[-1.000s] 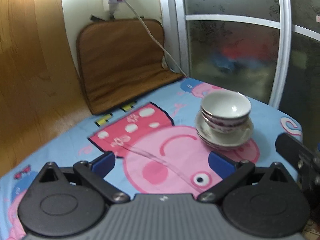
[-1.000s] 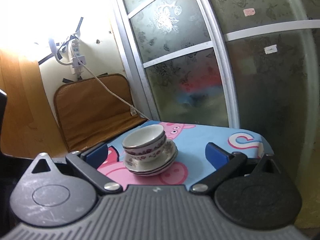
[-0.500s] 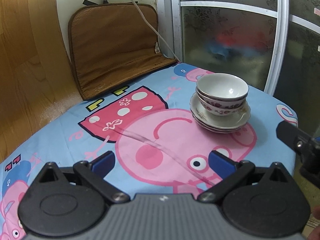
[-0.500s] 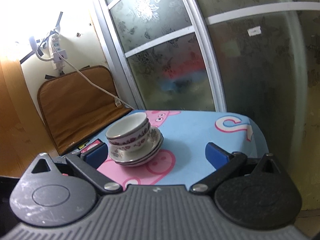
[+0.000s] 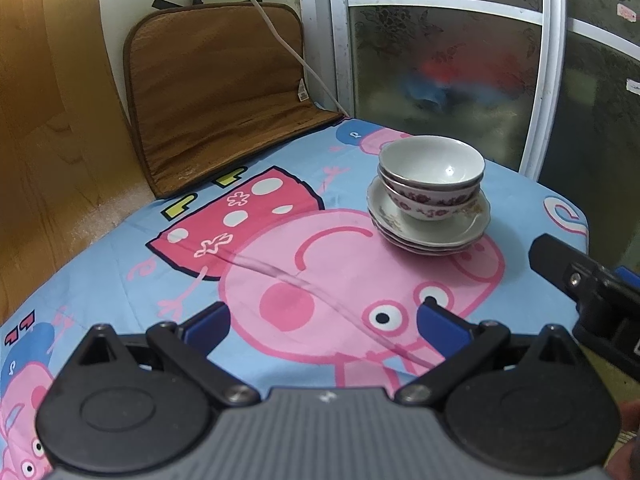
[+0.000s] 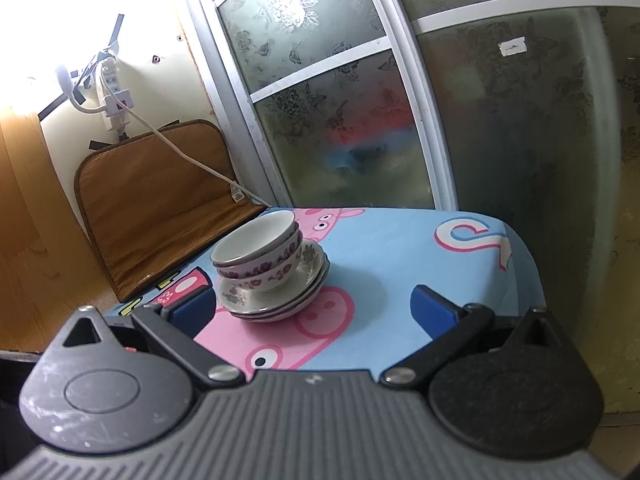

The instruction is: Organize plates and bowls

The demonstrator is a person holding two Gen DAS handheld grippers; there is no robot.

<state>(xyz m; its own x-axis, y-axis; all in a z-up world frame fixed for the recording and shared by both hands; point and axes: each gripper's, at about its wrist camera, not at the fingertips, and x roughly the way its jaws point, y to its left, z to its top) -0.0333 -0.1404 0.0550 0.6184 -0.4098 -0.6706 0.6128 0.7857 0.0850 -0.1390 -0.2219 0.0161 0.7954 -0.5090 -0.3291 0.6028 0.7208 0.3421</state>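
Observation:
White bowls with purple flower trim point(image 5: 432, 172) sit nested on a stack of white floral plates point(image 5: 432, 232) on the cartoon-pig tablecloth point(image 5: 280, 264). The same stack shows in the right wrist view: bowls point(image 6: 256, 252) on plates point(image 6: 280, 296). My left gripper point(image 5: 322, 326) is open and empty, well short of the stack, which lies ahead to its right. My right gripper point(image 6: 312, 308) is open and empty, just short of the stack, at the table's near edge. Part of the right gripper point(image 5: 588, 284) shows at the right of the left wrist view.
A brown cushion point(image 5: 216, 92) leans against the back wall, with a white cable point(image 5: 280, 36) running down to it from a power strip point(image 6: 114, 96). A wooden panel point(image 5: 44, 120) bounds the left. Frosted glass sliding doors point(image 6: 360, 120) stand behind the table. The table's right edge point(image 6: 524, 256) drops off.
Both grippers have shifted and tilted slightly, so the stack sits a little differently in each view. The bowls and plates have not moved. Both grippers stay open.

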